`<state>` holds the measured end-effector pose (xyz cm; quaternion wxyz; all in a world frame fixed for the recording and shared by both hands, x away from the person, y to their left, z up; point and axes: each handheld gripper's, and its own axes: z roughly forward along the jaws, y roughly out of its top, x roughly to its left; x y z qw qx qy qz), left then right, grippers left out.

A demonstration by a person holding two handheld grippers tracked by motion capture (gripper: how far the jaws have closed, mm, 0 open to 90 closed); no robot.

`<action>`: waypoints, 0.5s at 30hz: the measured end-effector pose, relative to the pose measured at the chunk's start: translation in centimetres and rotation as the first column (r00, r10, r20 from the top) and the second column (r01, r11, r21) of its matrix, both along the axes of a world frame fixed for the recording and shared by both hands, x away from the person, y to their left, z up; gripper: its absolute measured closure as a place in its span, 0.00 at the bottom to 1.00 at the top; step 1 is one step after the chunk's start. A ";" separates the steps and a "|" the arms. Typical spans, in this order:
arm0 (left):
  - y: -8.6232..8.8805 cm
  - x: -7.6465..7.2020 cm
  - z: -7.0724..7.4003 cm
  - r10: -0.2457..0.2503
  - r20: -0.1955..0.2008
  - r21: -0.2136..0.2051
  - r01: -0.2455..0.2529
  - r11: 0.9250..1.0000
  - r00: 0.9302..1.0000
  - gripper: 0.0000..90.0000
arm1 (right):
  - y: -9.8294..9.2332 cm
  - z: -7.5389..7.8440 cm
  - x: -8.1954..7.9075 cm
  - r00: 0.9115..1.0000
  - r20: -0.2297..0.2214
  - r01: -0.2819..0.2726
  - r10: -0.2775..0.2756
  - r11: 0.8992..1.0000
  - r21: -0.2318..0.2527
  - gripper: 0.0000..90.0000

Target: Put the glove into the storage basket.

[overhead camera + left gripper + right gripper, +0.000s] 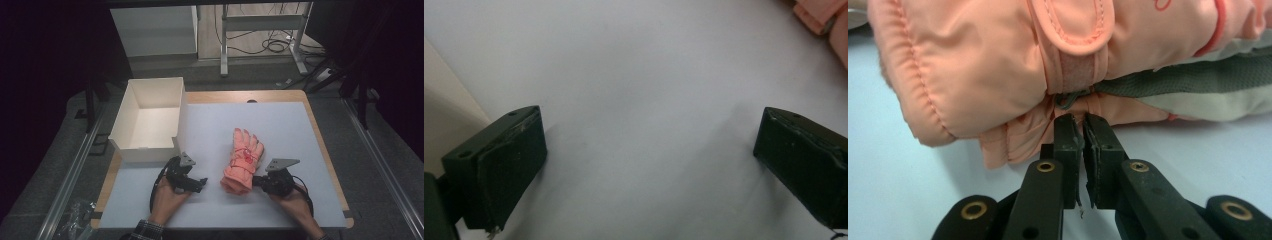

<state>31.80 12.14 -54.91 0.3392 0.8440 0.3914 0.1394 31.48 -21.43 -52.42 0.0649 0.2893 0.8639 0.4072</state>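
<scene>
Both my jaws flank the glove (243, 161): right gripper (258, 180) clenched at its lower-centre cuff, left gripper (200, 182) released.

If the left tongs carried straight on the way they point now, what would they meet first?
Probably the pink glove. The open left tongs point across the white mat toward its cuff end, with bare mat between; their own view puts the glove off to one side, so they might slide just past it.

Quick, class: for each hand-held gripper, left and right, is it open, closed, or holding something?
Left hand-held gripper: open, nothing between its jaws, over the white mat.
Right hand-held gripper: closed on the cuff edge of the pink glove.
</scene>
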 end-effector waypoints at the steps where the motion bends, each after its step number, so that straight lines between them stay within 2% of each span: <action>1: 0.0 0.0 0.0 0.000 0.000 0.000 0.000 1.000 1.000 0.01 | 0.2 0.0 0.0 1.000 -0.001 0.000 0.000 1.000 0.003 0.93; 15: 0.0 0.0 0.0 0.000 0.003 0.002 0.000 1.000 1.000 0.01 | 2.9 -0.3 0.5 1.000 0.009 -0.014 0.014 1.000 0.000 0.92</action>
